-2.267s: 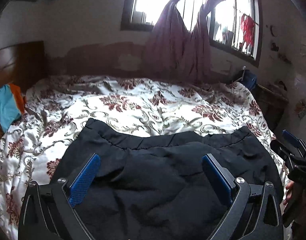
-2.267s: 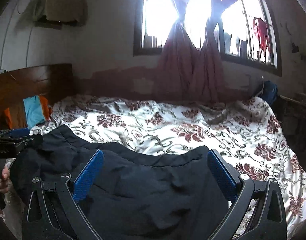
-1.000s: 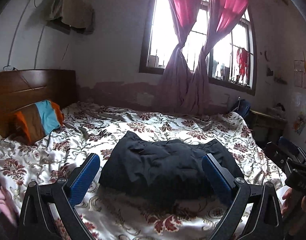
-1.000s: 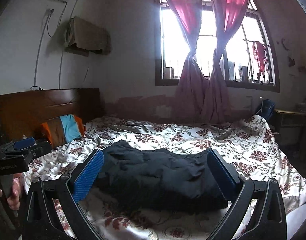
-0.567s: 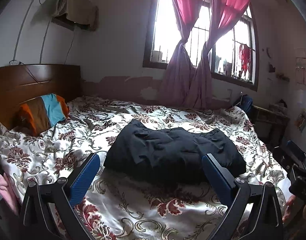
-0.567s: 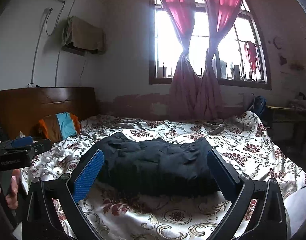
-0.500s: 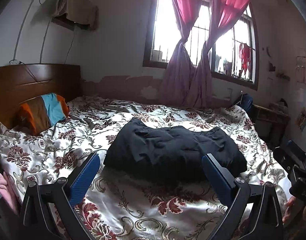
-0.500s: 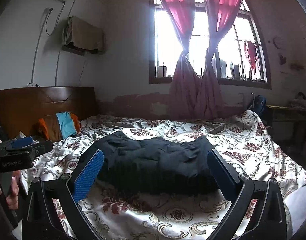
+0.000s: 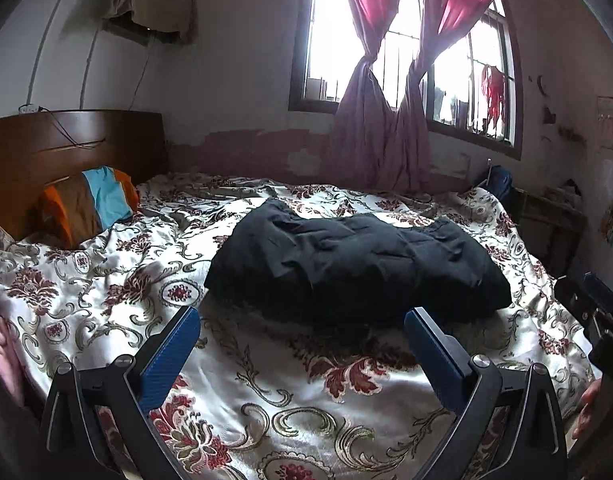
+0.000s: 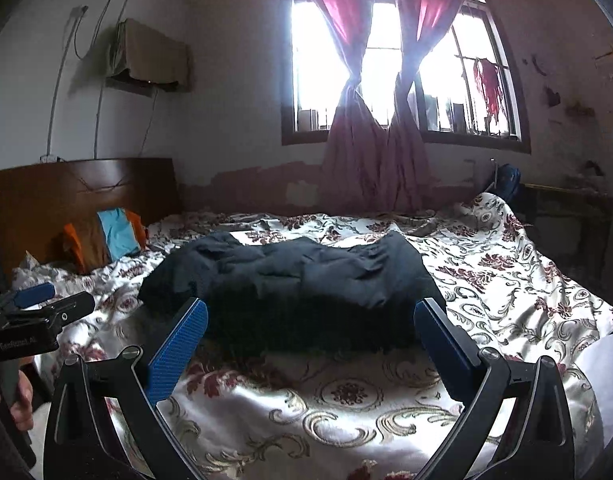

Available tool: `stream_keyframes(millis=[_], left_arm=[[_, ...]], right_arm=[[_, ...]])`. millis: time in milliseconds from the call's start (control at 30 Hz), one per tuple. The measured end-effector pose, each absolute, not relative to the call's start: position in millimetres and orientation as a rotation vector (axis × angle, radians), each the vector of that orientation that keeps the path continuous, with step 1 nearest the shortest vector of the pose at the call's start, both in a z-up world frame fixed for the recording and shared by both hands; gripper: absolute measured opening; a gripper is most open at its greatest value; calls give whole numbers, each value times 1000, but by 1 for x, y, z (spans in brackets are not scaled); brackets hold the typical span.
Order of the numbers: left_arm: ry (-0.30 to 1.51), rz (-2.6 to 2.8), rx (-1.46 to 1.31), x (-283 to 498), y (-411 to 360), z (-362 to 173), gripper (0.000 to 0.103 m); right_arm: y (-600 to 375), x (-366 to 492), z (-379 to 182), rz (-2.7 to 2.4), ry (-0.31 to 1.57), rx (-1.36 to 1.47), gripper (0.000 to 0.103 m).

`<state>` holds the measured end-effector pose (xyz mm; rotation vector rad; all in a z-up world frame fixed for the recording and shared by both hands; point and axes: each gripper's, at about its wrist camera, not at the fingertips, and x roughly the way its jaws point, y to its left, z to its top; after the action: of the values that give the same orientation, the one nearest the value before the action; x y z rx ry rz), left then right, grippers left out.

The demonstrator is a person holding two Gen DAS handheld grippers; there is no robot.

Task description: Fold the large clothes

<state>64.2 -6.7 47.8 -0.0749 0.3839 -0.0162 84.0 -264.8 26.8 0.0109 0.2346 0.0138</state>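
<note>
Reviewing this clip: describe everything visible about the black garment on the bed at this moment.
The black garment is a dark, matte piece of clothing, apparently thin woven fabric, lying folded into a compact, roughly rectangular bundle. Its top is rumpled with shallow creases and an overlapping layer edge. It rests flat in the middle of the floral bedspread, long side across both views, and touches only the bedspread. The left gripper and right gripper are both open and apart from it. What kind of garment it is cannot be told.
</note>
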Motion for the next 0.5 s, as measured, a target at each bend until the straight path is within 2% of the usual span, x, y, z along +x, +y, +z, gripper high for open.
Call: stream_keyframes(millis=[500], left_arm=[[389, -10, -30, 51, -11, 21, 103]], right_arm=[[-266, 75, 3, 18, 271, -9, 102]])
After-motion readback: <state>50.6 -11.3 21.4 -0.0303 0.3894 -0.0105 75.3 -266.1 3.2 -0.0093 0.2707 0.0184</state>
